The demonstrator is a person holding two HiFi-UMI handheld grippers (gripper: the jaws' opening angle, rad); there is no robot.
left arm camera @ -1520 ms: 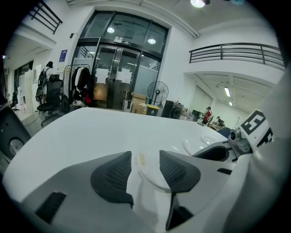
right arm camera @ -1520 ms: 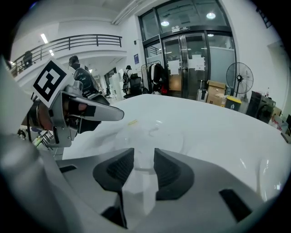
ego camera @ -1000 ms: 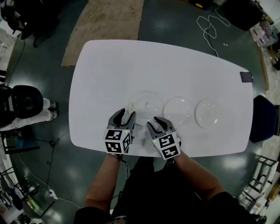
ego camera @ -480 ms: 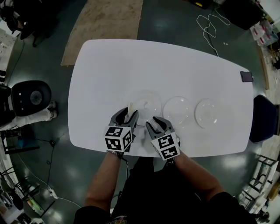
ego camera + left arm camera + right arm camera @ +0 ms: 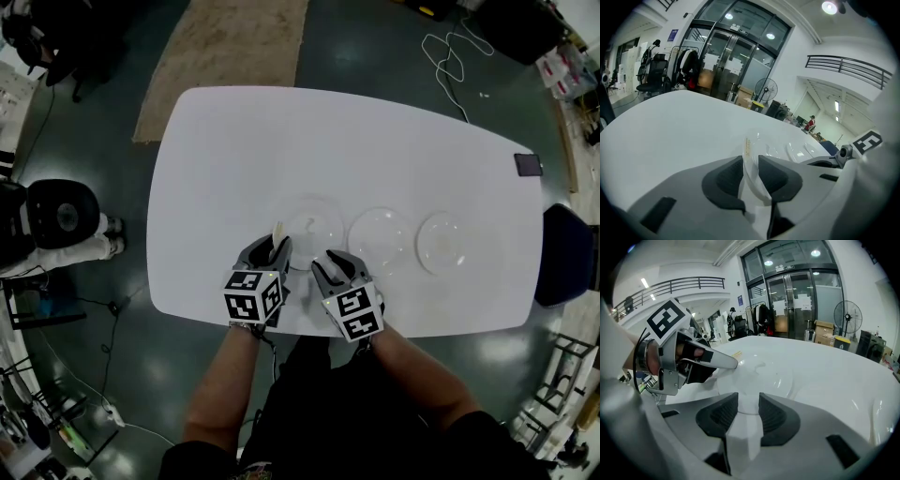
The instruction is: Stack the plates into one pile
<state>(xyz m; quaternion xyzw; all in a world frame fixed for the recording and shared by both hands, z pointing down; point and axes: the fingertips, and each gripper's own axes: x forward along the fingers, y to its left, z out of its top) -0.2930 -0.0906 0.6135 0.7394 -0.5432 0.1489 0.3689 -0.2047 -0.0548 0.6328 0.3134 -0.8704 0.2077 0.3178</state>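
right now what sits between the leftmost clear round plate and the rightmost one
One more clear round plate, the middle of the row; the head view shows it.

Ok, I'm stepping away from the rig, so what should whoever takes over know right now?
Left gripper: jaws have just been closing, now gripping the left plate by its rim.
Right gripper: open, holding nothing, at that plate's near edge.
Middle plate and right plate lie separately beside it on the table.
Done: nothing stacked. Left: pile all three.

White table (image 5: 234, 141) on dark floor (image 5: 375, 47), brown rug (image 5: 225, 56) beyond its far edge; glass doors (image 5: 726, 51), fan (image 5: 766, 89).
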